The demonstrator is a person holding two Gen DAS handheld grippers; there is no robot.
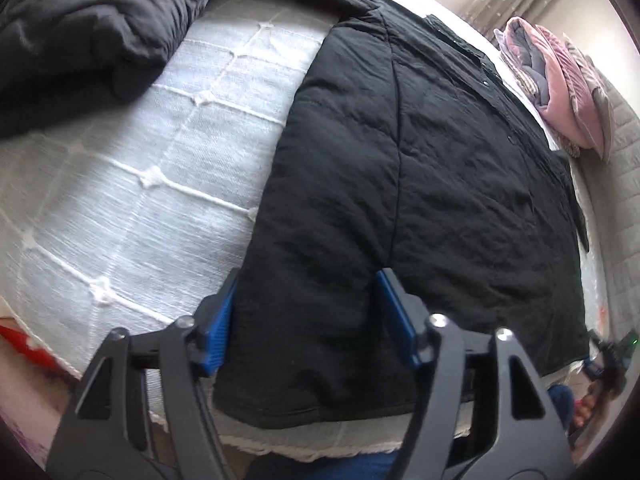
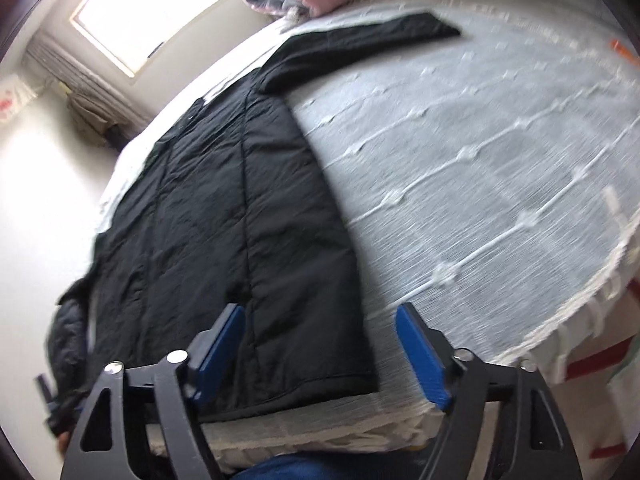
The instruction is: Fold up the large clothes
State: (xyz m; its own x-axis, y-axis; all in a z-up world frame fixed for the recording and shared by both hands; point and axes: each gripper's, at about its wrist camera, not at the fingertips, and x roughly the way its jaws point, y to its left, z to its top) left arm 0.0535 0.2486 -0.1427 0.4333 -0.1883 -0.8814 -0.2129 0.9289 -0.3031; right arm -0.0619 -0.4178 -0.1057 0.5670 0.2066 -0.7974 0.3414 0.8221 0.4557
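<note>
The black coat (image 1: 400, 184) is lying flat on the bed (image 1: 160, 168), still unfolded. The left hand-held gripper (image 1: 306, 308) and right hand-held gripper (image 2: 320, 332) are hovering over its near hem, jaws apart, gripping nothing.

Black quilted padded coat (image 1: 420, 184), spread flat on the bed: 1
Dark grey padded garment, crumpled in a heap (image 1: 92, 28): 1
White woven bedspread with raised tufted grid lines (image 1: 168, 168): 1
Folded pink and grey textiles in a stack (image 1: 560, 92): 1 stack (single pieces too bunched to count)
Bright window (image 2: 160, 12): 1
Black two-finger grippers with blue pads: 2, left (image 1: 306, 316) and right (image 2: 320, 344)
</note>
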